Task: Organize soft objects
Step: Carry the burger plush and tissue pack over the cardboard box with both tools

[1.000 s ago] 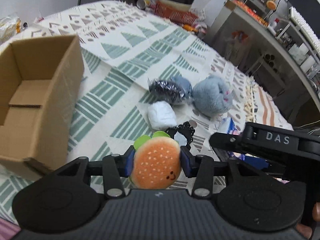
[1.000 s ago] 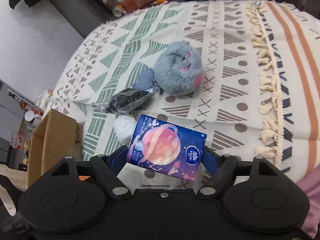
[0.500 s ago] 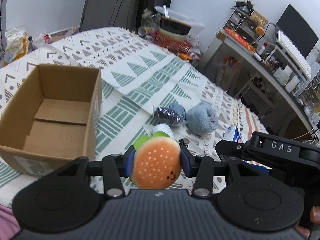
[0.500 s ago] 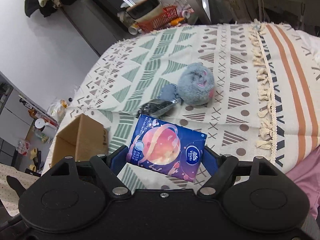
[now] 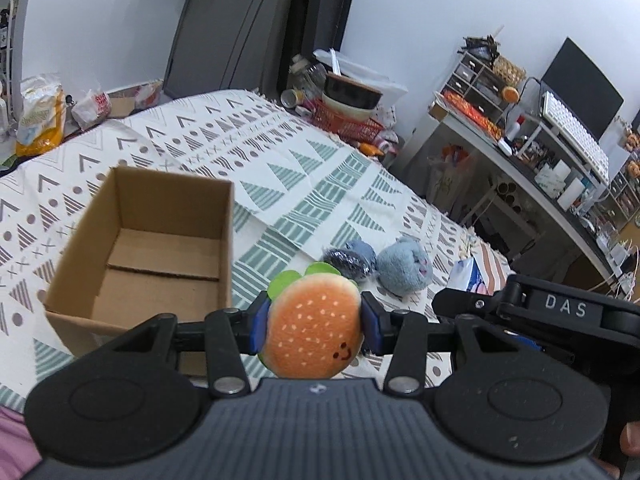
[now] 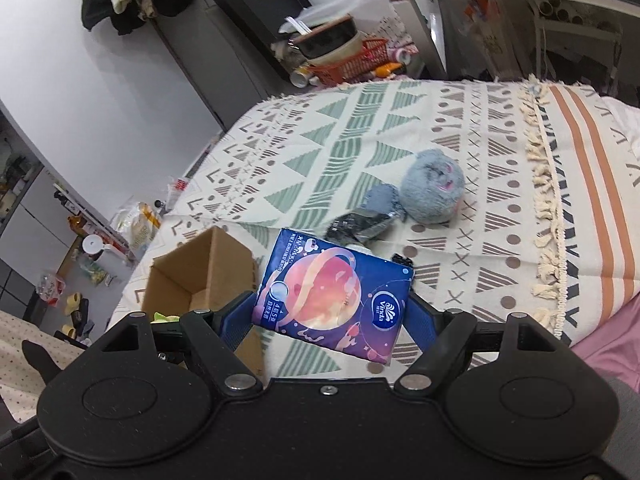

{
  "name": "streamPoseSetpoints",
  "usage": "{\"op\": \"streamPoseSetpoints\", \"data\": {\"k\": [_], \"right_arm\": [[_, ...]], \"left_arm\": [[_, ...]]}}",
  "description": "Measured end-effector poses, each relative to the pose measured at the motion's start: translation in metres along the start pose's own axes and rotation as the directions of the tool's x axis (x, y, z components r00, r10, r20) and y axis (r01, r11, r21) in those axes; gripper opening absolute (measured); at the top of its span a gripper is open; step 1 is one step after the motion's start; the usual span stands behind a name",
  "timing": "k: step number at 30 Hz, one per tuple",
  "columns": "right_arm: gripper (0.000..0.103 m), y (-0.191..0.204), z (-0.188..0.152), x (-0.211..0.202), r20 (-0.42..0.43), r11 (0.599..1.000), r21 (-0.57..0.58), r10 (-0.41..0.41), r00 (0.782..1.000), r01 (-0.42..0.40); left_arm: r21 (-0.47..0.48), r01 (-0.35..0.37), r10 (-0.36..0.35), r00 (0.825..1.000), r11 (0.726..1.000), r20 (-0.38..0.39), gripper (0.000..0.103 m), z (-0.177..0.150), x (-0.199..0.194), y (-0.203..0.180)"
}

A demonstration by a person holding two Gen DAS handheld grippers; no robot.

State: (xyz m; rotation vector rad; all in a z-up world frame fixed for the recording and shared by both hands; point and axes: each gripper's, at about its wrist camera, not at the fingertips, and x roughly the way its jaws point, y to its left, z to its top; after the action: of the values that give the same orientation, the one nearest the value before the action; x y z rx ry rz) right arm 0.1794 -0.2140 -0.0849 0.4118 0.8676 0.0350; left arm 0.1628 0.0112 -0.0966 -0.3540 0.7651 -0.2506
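Patterned blanket point(image 5: 304, 184) under cardboard box point(image 5: 160, 240), cluttered desk point(image 5: 532, 168) beyond, left gripper point(image 5: 314, 326) clamping burger plush point(image 5: 314, 332), right gripper point(image 6: 332, 312) clamping tissue pack point(image 6: 332, 300)

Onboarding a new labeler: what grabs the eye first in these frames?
The smiling hamburger plush clamped in the left tool, just right of the open cardboard box. Next, the blue planet-print tissue pack gripped in the right tool. Behind them a grey fluffy plush lies on the patterned blanket.
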Motion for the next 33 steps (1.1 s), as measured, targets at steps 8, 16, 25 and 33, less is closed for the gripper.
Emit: {"op": "streamPoseSetpoints", "data": {"k": [8,16,25,33], "right_arm": [[0.077,0.028,-0.007,-0.002,0.027,0.999,-0.027,0.036,0.999,-0.035],[0.077,0.059,-0.015,0.012,0.032,0.996,-0.043,0.077,0.997,-0.075],[0.077,0.095,-0.02,0.042,0.001,0.992,-0.061,0.108,0.994,-0.108],[0.077,0.12,-0.021,0.068,-0.028,0.99,-0.085,0.114,0.993,-0.116]], "left_arm": [[-0.019,-0.006,0.007,0.999,1.0,0.038,0.046,0.008,-0.016,0.02],[-0.079,-0.03,0.034,0.998,0.996,0.046,0.046,0.013,-0.02,0.055],[-0.19,-0.049,0.06,0.997,0.981,0.055,0.046,0.019,-0.016,0.102],[-0.281,-0.067,0.084,0.995,0.957,0.051,0.046,0.017,0.0,0.137]]}}
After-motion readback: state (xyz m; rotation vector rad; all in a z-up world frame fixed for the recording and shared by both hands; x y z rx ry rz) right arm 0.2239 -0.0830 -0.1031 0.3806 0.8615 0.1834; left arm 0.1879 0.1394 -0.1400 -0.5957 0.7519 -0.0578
